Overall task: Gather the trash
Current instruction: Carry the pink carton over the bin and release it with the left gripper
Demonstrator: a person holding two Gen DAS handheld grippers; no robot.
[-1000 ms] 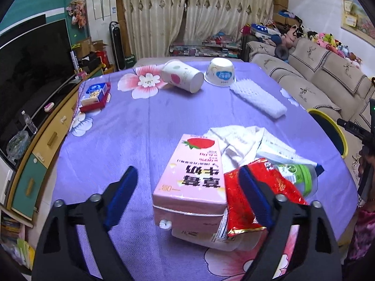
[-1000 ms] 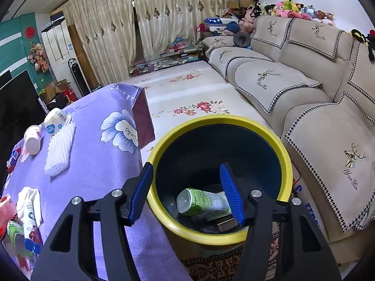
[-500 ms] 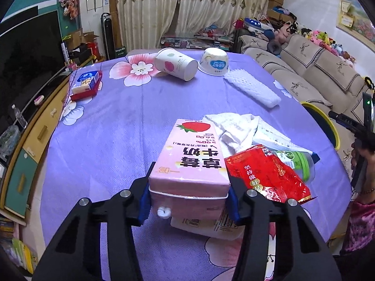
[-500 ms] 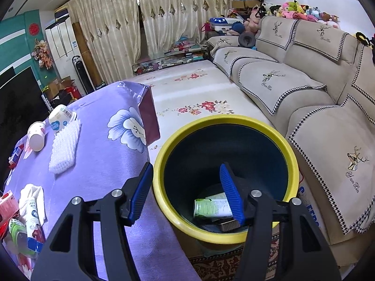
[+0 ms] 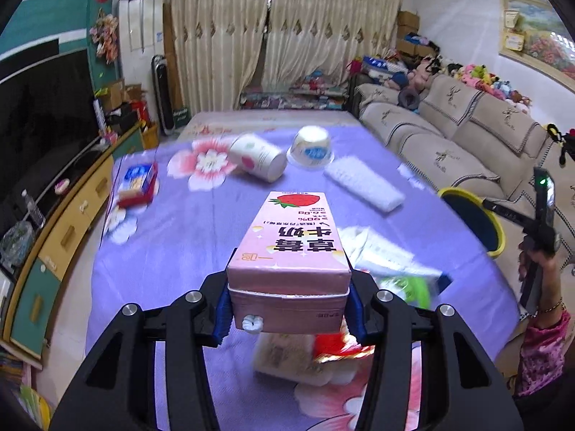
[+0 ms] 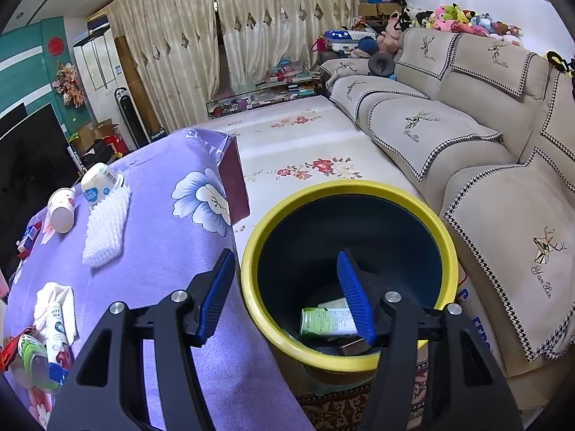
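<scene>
While the right claw (image 6: 284, 296) gapes empty over the bin (image 6: 445, 251), the left claw (image 5: 289, 310) clamps the milk carton (image 5: 293, 240).

Both views evenly bright, soft indoor light, no hard shadows. Strong fisheye bending at the edges; black vignette in all corners. Left wrist view: pink carton (image 5: 293, 251) at centre sharp, but the worktop (image 5: 172, 251) and litter around it smeared by motion blur. Right wrist view sharp throughout; mild glare on the upper-right wall.
</scene>
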